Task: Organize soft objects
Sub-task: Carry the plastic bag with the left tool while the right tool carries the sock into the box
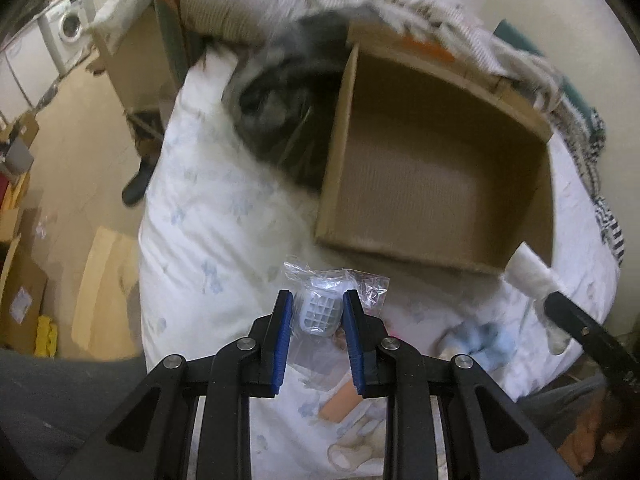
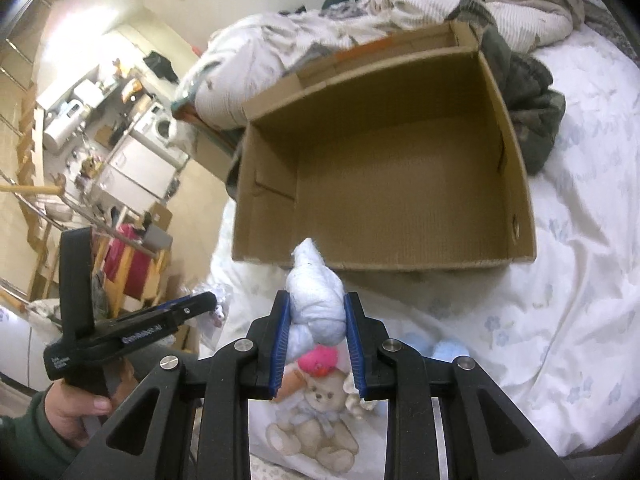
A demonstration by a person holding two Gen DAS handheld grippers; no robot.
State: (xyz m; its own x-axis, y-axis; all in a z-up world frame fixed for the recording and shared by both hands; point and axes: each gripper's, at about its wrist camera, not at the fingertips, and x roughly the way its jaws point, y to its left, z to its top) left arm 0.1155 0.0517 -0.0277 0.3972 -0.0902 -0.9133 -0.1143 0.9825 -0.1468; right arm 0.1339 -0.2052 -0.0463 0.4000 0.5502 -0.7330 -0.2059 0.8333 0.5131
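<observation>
My left gripper (image 1: 318, 300) is shut on a small white soft object in a clear plastic bag (image 1: 320, 312), held above the bed just short of the open cardboard box (image 1: 432, 172). My right gripper (image 2: 316, 304) is shut on a white plush toy (image 2: 318, 300), held before the near wall of the same box (image 2: 384, 184). The box is empty inside. The plush and the right gripper show at the right edge of the left wrist view (image 1: 532, 276). The left gripper shows at the left of the right wrist view (image 2: 208, 300). A light blue fluffy item (image 1: 480, 344) lies on the bed.
The box stands on a white floral bedsheet (image 2: 560, 280). Rumpled blankets and dark clothing (image 2: 528, 92) lie behind and beside it. A teddy bear print (image 2: 320, 412) is on the sheet below my right gripper. The floor with cartons (image 1: 24, 292) lies left of the bed.
</observation>
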